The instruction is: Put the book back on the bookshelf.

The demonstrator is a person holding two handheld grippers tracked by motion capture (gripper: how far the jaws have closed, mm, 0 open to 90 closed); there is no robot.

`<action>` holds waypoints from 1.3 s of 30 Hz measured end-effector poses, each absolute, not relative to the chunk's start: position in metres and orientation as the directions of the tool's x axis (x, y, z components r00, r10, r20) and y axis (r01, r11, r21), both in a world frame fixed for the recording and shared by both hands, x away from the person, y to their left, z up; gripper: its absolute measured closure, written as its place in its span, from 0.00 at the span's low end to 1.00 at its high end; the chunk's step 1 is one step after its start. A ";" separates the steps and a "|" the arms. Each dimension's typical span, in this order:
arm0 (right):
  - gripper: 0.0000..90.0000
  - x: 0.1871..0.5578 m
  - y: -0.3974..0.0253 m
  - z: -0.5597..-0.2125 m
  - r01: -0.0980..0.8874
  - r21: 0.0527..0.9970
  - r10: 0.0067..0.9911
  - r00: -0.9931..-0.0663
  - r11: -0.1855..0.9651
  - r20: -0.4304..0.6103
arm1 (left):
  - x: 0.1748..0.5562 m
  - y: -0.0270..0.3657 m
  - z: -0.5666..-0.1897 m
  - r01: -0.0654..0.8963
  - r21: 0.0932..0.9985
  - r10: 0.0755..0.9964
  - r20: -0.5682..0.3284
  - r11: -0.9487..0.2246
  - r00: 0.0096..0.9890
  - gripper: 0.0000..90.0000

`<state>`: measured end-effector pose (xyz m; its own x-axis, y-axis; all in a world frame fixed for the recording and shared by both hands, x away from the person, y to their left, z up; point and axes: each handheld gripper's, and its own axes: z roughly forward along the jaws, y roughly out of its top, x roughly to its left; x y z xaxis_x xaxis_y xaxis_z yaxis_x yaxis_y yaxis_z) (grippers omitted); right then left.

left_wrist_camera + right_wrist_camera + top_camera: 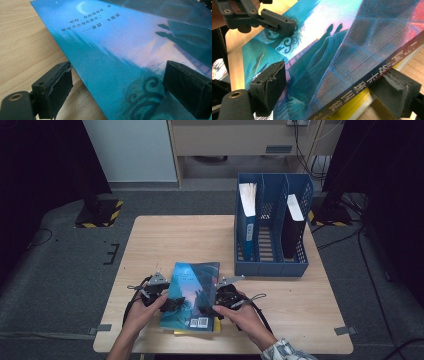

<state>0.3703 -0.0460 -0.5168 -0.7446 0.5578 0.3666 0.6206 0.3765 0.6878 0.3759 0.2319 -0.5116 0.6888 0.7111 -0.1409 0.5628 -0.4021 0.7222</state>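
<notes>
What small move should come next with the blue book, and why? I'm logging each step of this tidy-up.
Probably close both grippers and lift. The left gripper and right gripper each straddle an edge of the blue book, jaws above and below it but seemingly not yet clamped. It lies on a yellow book, and the blue file rack has a free slot.

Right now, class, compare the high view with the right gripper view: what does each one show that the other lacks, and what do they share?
High view alone: the blue plastic file rack on the light wooden table, with a blue folder and a black binder standing in it.

Right gripper view alone: the book's spine with printed characters, and a yellow book beneath it.

Shared: the teal illustrated book with both grippers at its edges, the left gripper and the right gripper.
</notes>
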 end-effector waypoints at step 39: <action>0.23 0.386 -0.038 -0.510 0.626 0.658 0.559 -0.748 0.417 0.358 | 0.378 0.241 -0.506 0.652 0.674 0.748 -0.220 -0.347 0.626 0.25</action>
<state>0.3855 -0.0375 -0.5105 -0.7483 0.5586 0.3579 0.6264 0.4173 0.6584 0.3779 0.2411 -0.5061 0.6259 0.7483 -0.2198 0.6518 -0.3471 0.6744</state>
